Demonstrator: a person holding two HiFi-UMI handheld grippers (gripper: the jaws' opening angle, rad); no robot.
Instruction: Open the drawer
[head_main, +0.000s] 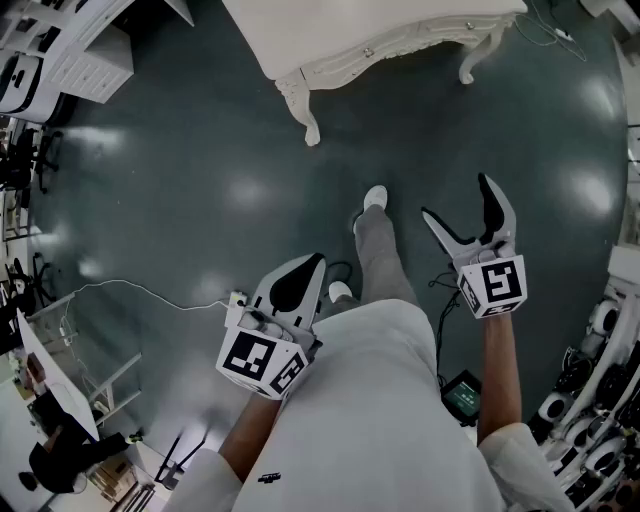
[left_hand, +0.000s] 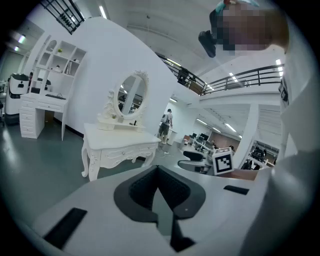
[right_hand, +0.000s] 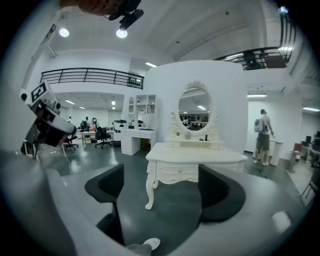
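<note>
Your right tongs (right_hand: 161, 186) stand as wide open as they go and hold nothing. Between the two jaws you see only bare floor (right_hand: 170, 210) and the toe of your own shoe (right_hand: 150, 243). Your left tongs (left_hand: 158, 172) are closed, pads meeting, and are also empty.

Straight ahead of the right tongs, and well apart from them, is the white tabletop (right_hand: 200, 154) with an oval mirror (right_hand: 195, 109) standing on it. The drawer (right_hand: 170, 171) sits in the front just under that top. It looks shut, with its small knob (right_hand: 180, 170) facing you. From the left tongs, the same piece lies ahead and off to the left.

I judge you are in the approach, with the drawer untouched. Next you need to walk up and bring the open right tongs level with the knob. Set one jaw on each side of it, close, and pull straight back toward yourself.
</note>
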